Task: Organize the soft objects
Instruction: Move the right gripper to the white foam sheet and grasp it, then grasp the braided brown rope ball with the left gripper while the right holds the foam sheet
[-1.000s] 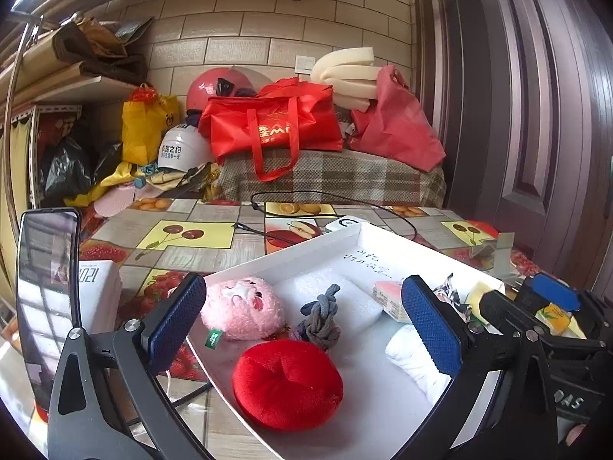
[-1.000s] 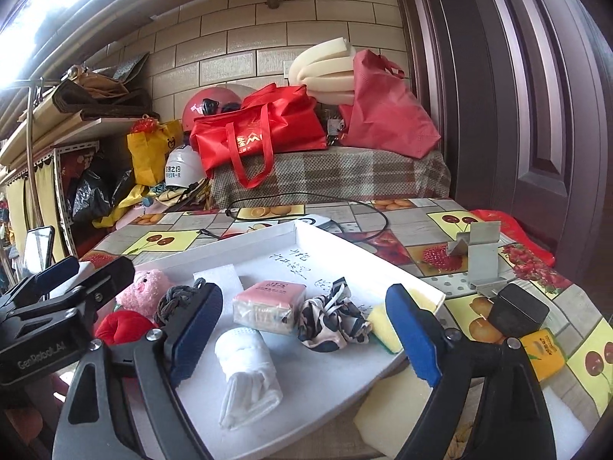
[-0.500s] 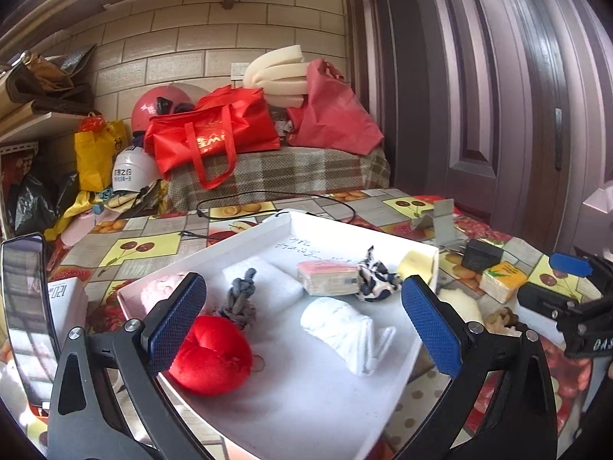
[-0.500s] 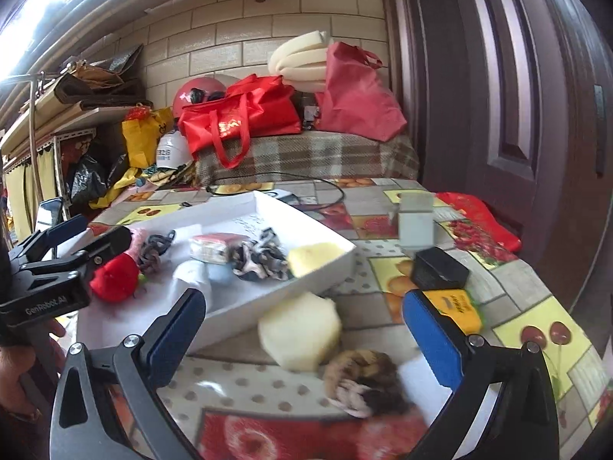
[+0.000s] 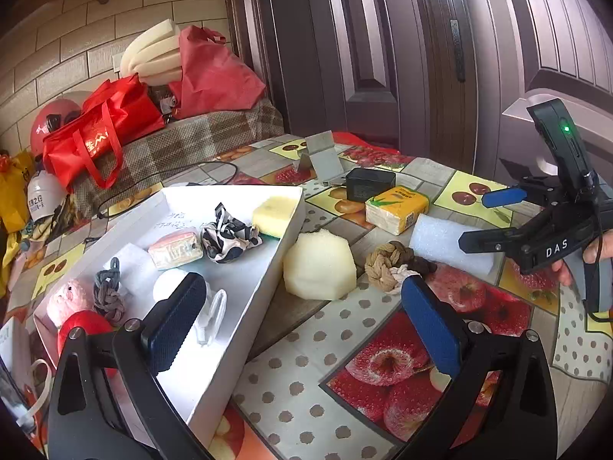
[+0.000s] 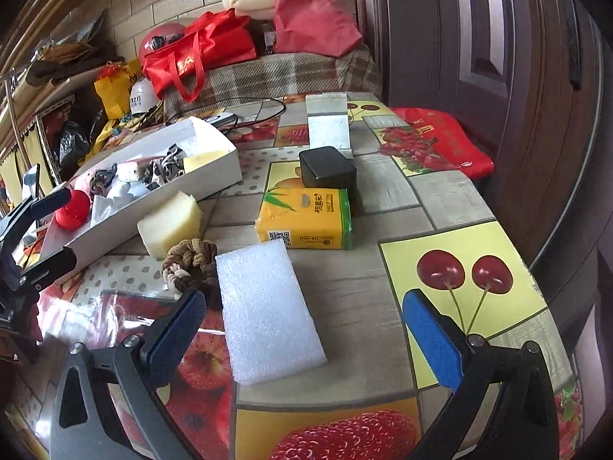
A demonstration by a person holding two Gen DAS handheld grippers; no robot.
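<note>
The right gripper (image 6: 302, 326) hangs with jaws spread and empty over the white foam block (image 6: 268, 314), probably to take it to the white tray (image 5: 264, 299) at the left, while the left gripper (image 5: 302, 322), also spread, holds nothing.

Your two views are brightly lit by even daylight, strongest at the upper left, with glare on the glossy desk (image 6: 452, 207) cover and soft shadows. Fisheye bends the door (image 5: 383, 57) lines, corners go black, and focus stays sharp.
</note>
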